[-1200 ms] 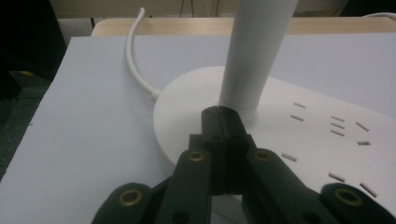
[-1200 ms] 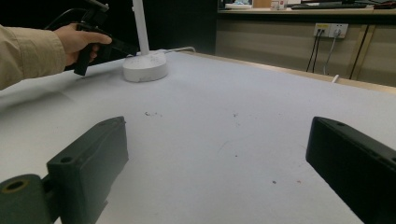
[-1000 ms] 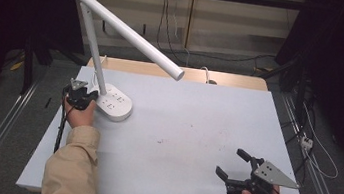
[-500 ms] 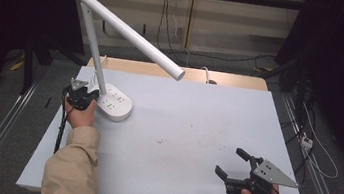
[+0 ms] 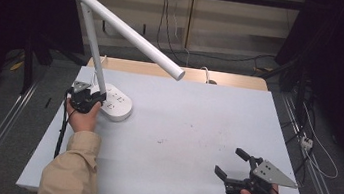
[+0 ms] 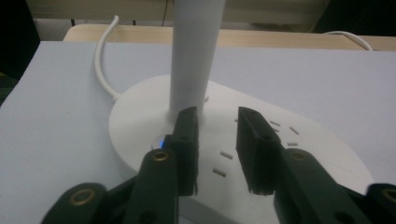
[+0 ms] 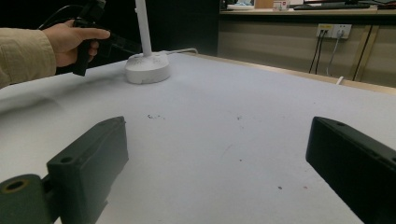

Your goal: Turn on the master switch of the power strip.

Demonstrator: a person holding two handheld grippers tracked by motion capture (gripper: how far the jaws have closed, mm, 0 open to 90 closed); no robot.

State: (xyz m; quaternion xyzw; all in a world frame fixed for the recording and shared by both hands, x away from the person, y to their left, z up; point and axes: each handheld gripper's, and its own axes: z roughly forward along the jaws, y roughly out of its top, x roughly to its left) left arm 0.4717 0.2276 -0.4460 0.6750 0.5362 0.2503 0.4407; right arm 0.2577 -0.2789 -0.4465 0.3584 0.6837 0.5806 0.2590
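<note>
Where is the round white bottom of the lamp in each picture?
High view: the lamp base sits at the table's left, beside the left gripper.
Left gripper view: it lies across the middle, under that gripper's jaws, which have just been opening with nothing between them.
Right gripper view: it is small, upper left, beside the hand.
Shared landmark: the white post rising from the base.

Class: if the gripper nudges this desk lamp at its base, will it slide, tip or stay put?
The lamp probably slides rather than tips: its base is broad and flat on the smooth table. The long overhanging arm might make it wobble. The cord could drag.
</note>
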